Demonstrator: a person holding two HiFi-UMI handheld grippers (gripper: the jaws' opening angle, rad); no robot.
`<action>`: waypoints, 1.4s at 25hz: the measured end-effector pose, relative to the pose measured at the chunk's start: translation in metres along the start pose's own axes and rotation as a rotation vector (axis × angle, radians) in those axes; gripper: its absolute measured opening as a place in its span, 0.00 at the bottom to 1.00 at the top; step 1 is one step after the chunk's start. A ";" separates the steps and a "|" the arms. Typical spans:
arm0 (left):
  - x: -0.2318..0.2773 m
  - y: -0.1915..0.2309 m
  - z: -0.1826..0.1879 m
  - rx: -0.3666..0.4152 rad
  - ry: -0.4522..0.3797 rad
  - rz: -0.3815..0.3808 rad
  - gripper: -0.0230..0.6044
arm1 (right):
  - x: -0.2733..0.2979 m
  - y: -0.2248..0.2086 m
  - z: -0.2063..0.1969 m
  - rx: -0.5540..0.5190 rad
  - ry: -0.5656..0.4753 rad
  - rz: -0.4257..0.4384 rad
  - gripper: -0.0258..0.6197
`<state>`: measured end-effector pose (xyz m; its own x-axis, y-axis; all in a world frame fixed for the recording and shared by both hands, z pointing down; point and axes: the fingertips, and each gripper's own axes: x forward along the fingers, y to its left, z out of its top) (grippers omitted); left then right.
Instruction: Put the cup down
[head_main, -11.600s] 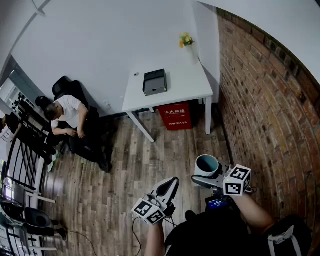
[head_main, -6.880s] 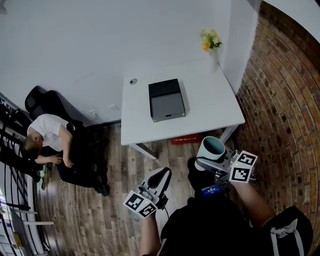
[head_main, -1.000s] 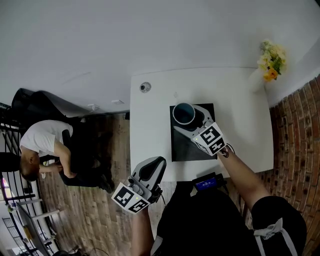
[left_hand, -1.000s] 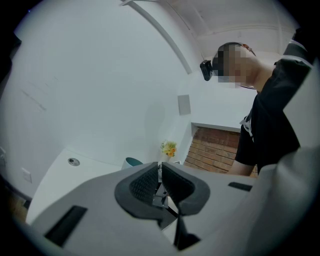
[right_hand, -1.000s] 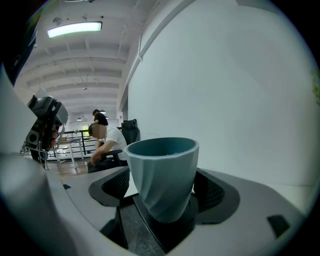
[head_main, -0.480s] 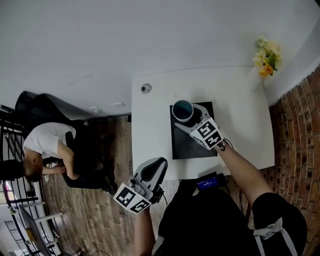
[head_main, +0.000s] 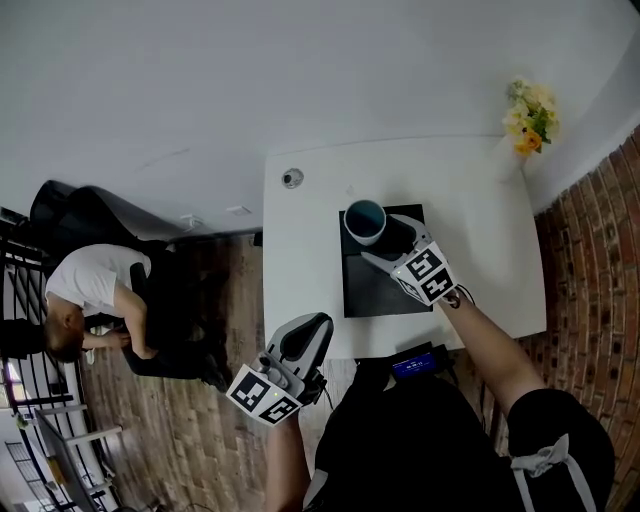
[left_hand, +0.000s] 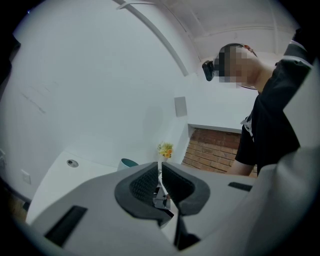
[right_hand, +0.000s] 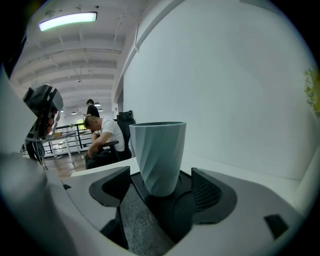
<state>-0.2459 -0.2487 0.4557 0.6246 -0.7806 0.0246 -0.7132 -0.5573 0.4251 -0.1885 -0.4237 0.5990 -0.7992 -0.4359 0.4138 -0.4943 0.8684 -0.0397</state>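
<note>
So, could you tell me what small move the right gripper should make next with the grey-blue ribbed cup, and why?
Probably draw the right gripper straight back: its jaws stand apart, clear of the grey-blue ribbed cup, which stands upright on the flat black box.

The jaws of my right tool (head_main: 393, 243) stand apart, with a gap on each side of the cup (head_main: 366, 222) on the black box (head_main: 378, 290). Open desk (head_main: 300, 262) lies left and right of the box. The flowers (head_main: 527, 106) fill the far right corner; the wall (head_main: 400, 70) closes the far edge.
</note>
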 end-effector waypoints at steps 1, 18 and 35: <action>0.001 -0.001 0.000 0.000 -0.002 -0.004 0.09 | -0.005 -0.001 -0.001 0.006 -0.001 -0.004 0.64; 0.026 -0.015 0.001 0.008 -0.006 -0.113 0.09 | -0.113 0.016 0.059 0.363 -0.230 0.100 0.49; 0.041 -0.032 -0.005 0.004 -0.010 -0.203 0.05 | -0.184 0.056 0.081 0.525 -0.403 0.163 0.08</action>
<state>-0.1963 -0.2619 0.4474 0.7522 -0.6552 -0.0702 -0.5747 -0.7044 0.4167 -0.0969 -0.3143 0.4471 -0.8923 -0.4515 -0.0022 -0.3758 0.7453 -0.5507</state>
